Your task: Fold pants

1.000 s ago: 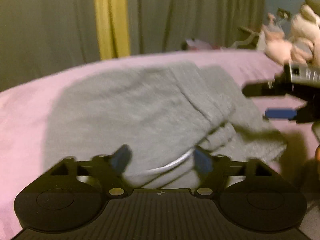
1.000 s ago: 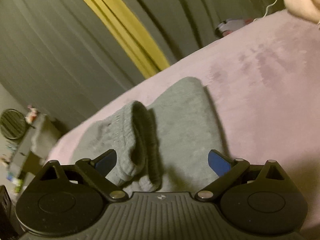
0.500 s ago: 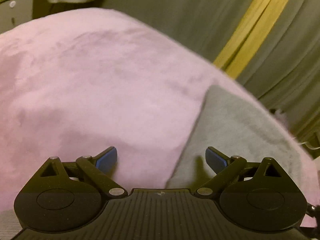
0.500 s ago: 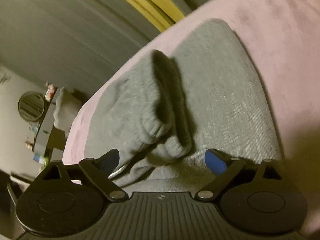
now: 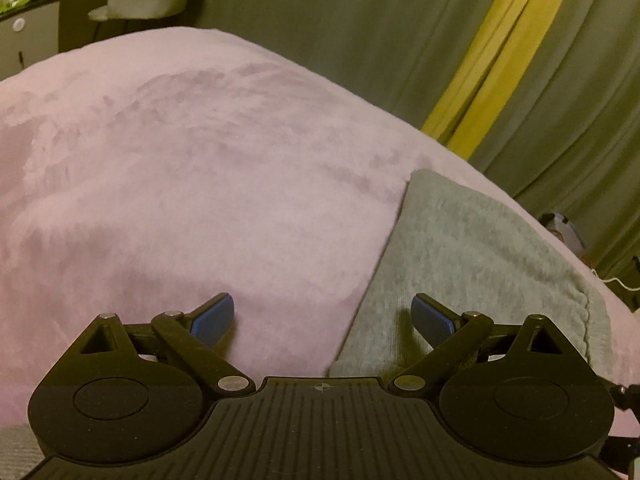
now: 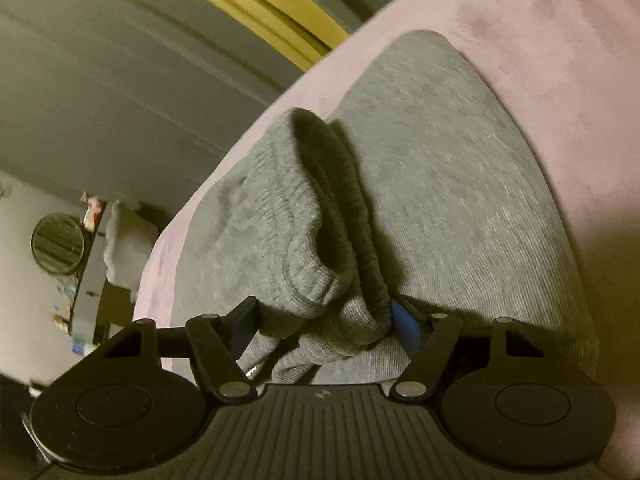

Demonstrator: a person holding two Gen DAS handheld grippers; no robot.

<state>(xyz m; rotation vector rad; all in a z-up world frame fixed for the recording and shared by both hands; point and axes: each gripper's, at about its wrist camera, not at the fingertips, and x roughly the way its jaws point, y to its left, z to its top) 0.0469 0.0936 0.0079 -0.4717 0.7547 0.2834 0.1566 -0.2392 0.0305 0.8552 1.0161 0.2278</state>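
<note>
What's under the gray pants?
The gray pants lie on a fuzzy pink blanket, which shows all around them. Whatever is directly beneath the pants is covered.

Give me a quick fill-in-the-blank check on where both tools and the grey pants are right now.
1. The grey knit pants lie on a plush blanket coloured ____.
2. The right tool is closing around the bunched ____ of the pants.
3. The left tool stands ____, gripping nothing.
4. Behind the bed, one curtain stripe is ____.

Missing words: pink; cuffs; open; yellow
</note>
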